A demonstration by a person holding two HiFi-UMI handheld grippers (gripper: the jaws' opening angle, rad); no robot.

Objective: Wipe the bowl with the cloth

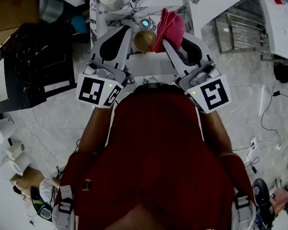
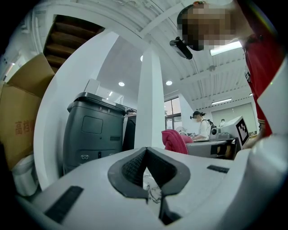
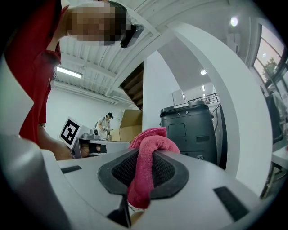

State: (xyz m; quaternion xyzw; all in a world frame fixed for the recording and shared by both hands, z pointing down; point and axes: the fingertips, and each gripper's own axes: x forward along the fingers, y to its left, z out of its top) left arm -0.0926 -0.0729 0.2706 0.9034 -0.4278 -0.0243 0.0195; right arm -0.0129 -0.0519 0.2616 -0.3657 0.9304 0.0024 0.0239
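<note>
Just beside the round brown bowl (image 1: 144,39), likely light and slippery, the limp pink terry cloth (image 3: 155,137) is clamped mid-fold by the fingers (image 3: 121,173) of the right gripper (image 3: 144,157), while those (image 2: 130,168) of the left gripper (image 2: 146,150) are pressed together, empty.

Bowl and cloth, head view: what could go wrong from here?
1. The left gripper has its fingers together, and its own view shows no bowl between them. The bowl beside it looks unheld, so wiping may push it across the table.
2. The right gripper pinches only a narrow fold of the cloth, with most of it bunched past the fingers. Rubbing could pull it free.
</note>
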